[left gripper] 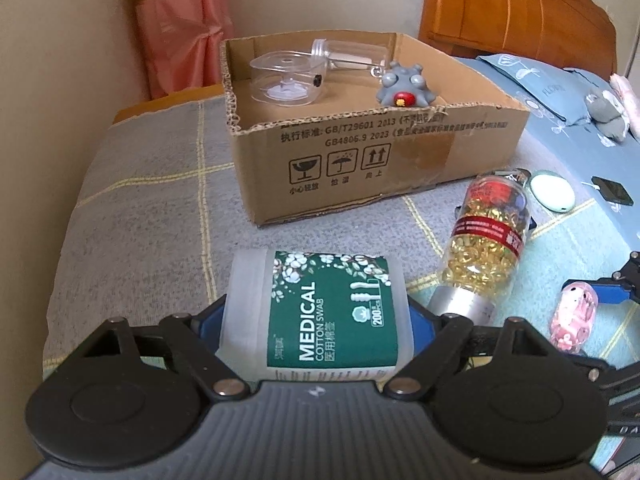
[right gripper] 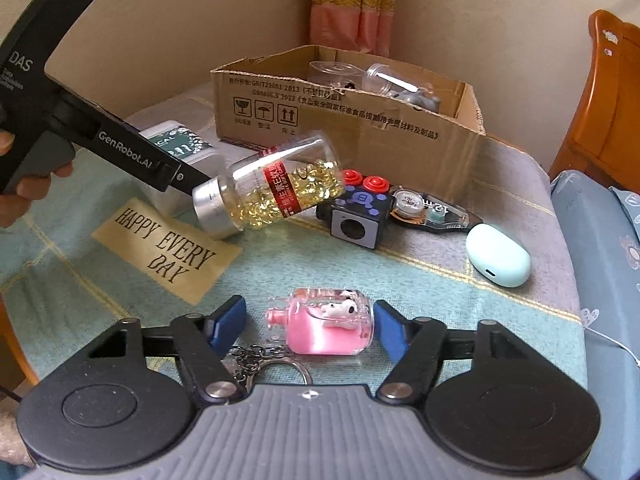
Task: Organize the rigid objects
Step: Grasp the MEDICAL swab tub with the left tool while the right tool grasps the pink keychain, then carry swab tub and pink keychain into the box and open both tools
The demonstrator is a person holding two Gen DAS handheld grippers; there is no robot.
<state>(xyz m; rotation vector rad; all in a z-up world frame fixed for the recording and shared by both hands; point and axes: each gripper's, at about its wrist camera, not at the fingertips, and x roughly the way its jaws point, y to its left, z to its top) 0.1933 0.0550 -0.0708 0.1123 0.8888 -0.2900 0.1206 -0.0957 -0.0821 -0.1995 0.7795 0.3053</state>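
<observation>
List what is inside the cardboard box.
Inside the box: a clear round container, a clear jar on its side, and a grey toy. The near wall hides part of the floor.

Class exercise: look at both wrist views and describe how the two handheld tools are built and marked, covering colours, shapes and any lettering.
Each tool, left tool and right tool, has a ribbed grey body, two round black discs, black linkage bars with silver pivots, and blue pads. Seen from the right wrist view, the left tool's black handle reads "DAS" and "GenRobot.AI" in white.
</observation>
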